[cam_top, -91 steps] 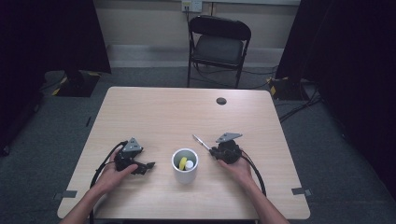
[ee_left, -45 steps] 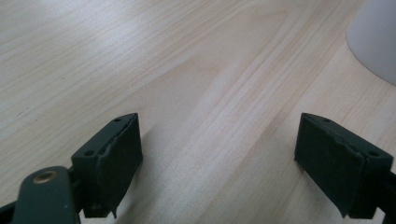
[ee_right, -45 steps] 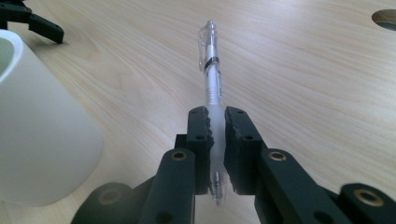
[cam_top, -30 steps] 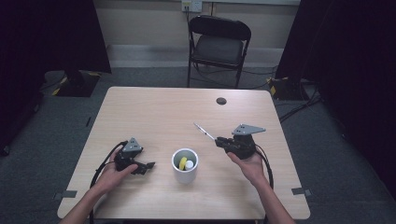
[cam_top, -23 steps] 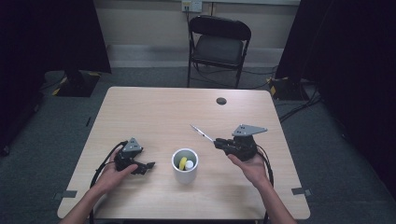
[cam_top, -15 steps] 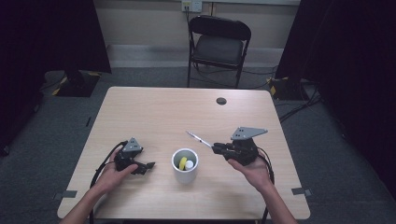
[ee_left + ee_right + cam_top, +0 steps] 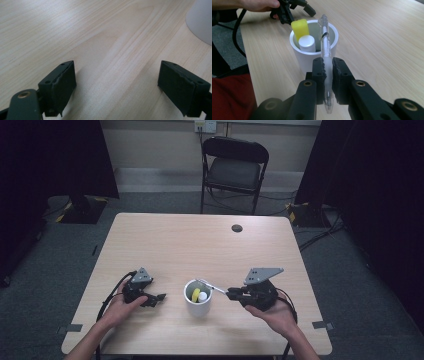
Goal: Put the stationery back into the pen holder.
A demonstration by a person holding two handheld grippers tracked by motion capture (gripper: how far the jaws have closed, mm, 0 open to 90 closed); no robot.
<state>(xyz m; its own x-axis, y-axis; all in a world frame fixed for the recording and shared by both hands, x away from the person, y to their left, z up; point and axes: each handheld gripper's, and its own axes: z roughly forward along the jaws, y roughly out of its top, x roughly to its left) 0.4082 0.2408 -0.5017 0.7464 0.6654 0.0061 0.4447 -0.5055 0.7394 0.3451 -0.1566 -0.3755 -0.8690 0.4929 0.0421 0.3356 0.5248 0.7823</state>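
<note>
Right gripper (image 7: 327, 66) fingers clamped on clear pen (image 7: 325, 45), carried from worktop (image 7: 165, 245) to white cup (image 7: 198, 301) rim; insertion next. Left gripper (image 7: 117, 82) fingers wide open, empty.

I see a clear plastic pen (image 7: 325, 47) with a black band, held nearly level, its far end reaching over the rim of a white round cup (image 7: 305, 60). The cup stands upright near the table's front edge, holding a yellow marker (image 7: 300, 28) and a white-capped one (image 7: 307, 43)
</note>
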